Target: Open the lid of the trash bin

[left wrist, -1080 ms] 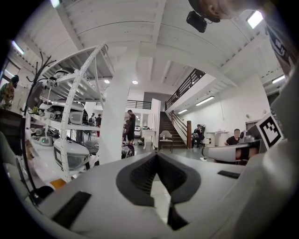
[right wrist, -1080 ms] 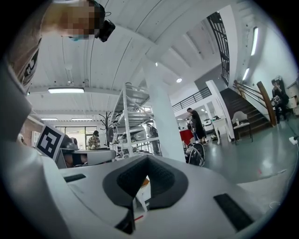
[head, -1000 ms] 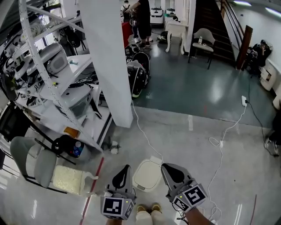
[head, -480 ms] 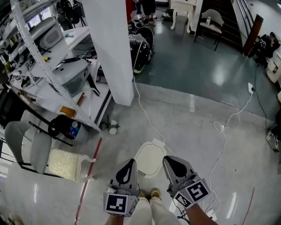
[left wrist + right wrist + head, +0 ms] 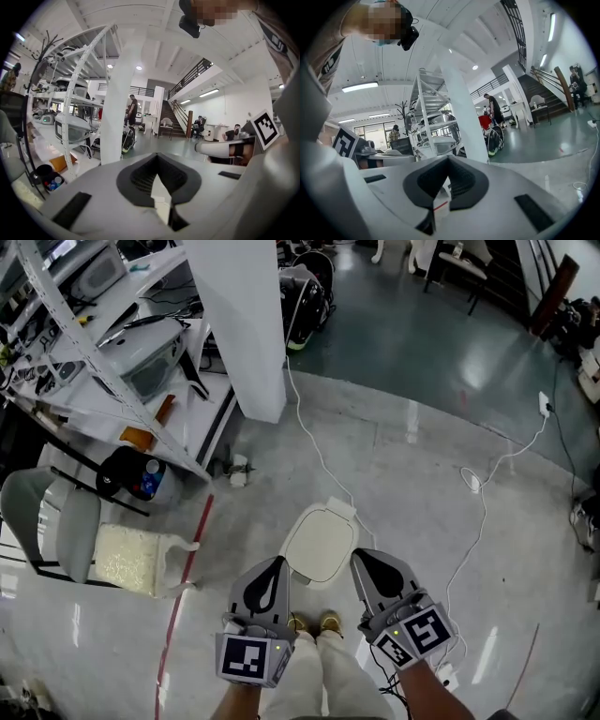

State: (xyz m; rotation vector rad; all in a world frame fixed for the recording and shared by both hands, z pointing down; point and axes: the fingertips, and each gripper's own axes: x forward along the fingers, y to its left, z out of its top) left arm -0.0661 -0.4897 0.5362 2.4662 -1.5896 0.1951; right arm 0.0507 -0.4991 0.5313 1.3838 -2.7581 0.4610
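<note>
The trash bin (image 5: 321, 542) stands on the pale floor just ahead of my feet, its rounded white lid down. My left gripper (image 5: 273, 568) hovers at the bin's near left edge and my right gripper (image 5: 364, 561) at its near right edge; neither touches it that I can see. On each gripper the jaws are together with nothing between them. The left gripper view shows the left gripper (image 5: 157, 157) aimed level across the room, and the right gripper view shows the right gripper (image 5: 449, 158) aimed the same way. The bin is out of sight in both.
A white pillar (image 5: 239, 324) rises beyond the bin, with a loaded metal rack (image 5: 84, 343) to its left. A grey chair (image 5: 56, 521) and a white bag (image 5: 131, 559) sit at left. A white cable (image 5: 319, 460) runs to the bin. A red floor line (image 5: 183, 587) passes left of my shoes (image 5: 314, 622).
The head view has tipped down and moved forward: the bin now lies higher in the frame, just ahead of both grippers. Both stay shut and held side by side.
</note>
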